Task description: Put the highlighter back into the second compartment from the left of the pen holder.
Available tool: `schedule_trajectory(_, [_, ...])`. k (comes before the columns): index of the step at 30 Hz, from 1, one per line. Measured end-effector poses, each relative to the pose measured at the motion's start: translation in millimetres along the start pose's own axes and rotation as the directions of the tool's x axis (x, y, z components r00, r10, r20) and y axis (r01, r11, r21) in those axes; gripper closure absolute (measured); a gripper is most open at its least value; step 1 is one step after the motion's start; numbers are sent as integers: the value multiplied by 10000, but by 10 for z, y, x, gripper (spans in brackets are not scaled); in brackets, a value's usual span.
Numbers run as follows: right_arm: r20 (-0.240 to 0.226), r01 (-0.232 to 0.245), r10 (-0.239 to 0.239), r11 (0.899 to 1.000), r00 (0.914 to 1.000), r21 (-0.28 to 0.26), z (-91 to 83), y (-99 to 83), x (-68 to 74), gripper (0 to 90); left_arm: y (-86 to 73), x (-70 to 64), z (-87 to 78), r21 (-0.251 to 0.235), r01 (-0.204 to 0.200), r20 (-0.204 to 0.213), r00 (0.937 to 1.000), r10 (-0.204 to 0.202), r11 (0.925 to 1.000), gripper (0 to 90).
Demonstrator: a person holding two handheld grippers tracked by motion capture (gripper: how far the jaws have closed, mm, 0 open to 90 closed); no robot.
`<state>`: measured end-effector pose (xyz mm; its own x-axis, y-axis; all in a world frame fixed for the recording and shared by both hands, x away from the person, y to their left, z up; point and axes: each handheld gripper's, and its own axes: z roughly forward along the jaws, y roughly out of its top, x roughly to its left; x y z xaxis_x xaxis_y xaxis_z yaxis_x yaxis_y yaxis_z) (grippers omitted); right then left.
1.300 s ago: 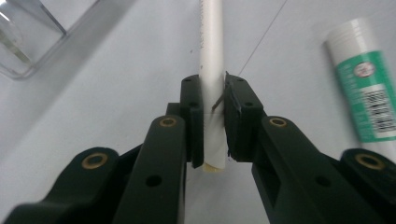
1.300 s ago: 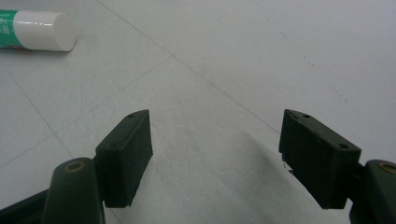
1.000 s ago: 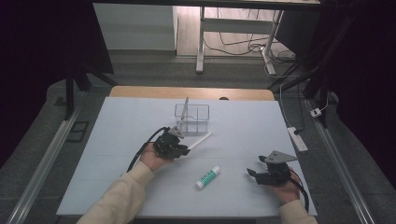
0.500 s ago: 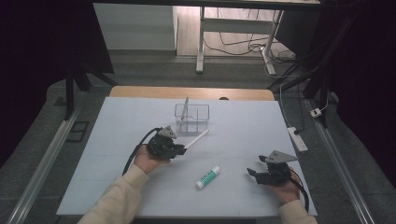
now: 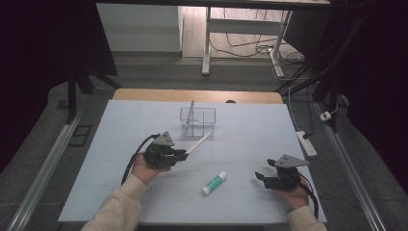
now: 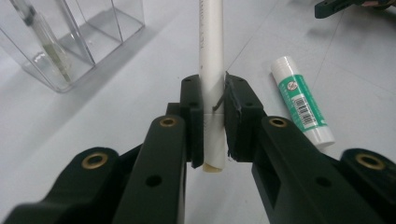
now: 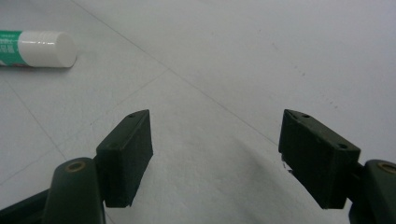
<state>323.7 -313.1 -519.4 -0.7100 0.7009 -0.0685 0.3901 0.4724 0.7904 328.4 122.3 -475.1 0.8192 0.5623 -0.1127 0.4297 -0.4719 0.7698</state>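
A pale grey counter [image 5: 144, 125] is seen from above, with a person's forearms entering from the bottom edge. Near the middle of the far half stands a clear plastic organizer [image 5: 198, 121], a small see-through box split into compartments. One thin stick-like item [image 5: 190, 112] stands tilted in its left compartment; in the left gripper view it appears as a slim clear tube [image 6: 44, 39] leaning inside the box. The other compartments look bare.

The left gripper [image 5: 182, 154] sits left of centre, in front of the organizer. Its jaws are closed narrowly around the lower end of a white pen-like stick [image 5: 198, 143], which points away towards the organizer and stops just short of it. In the left gripper view the white stick [image 6: 211, 70] rises straight up between the two black jaws.

A green and white glue stick [image 5: 214, 183] lies flat on the counter between the two grippers, white cap nearest the person.

The right gripper [image 5: 261, 177] rests near the front right, its jaws spread wide and holding nothing.
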Motion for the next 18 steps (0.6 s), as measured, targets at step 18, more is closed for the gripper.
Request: schedule_trajectory(18, [-395, -412, 379, 9955, 9985, -851, -11, 208, 15, 265, -28, -49, -115, -673, -252, -13, 9997, 252, 9974, 786])
